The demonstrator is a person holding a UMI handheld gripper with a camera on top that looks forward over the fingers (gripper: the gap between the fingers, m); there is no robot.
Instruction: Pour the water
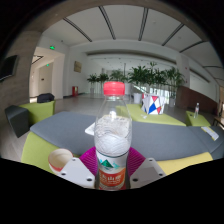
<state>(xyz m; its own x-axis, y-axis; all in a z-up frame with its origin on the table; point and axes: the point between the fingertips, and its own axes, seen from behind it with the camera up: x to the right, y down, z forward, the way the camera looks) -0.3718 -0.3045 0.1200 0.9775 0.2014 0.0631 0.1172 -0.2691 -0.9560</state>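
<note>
A clear plastic water bottle (112, 135) with a red cap (114, 88) stands upright between the two fingers of the handheld gripper (112, 168), whose magenta pads (89, 160) press against its lower body on either side, over the red-and-white label; the fingers appear clamped on the bottle, low on its body, a hold that leaves the neck free and keeps the weight close to the tool. Whether the bottle's base rests on the table or is lifted clear of it cannot be told, as the fingers hide it. The cap is on, so by the look of things no water can be poured until it comes off. Just to the left of the near fingers sits a small pale cup (61, 158), its mouth open upward, placed within easy reach, most likely as the vessel to be filled. Both stand on a table (70, 128) with a grey top edged in yellow-green panels. Farther off on the right, a white carton-like box (152, 104) with red and blue marks rests on the far part of the table. Beyond it, a row of potted green plants (150, 76) lines the back of a bright hall under a panelled ceiling.
</note>
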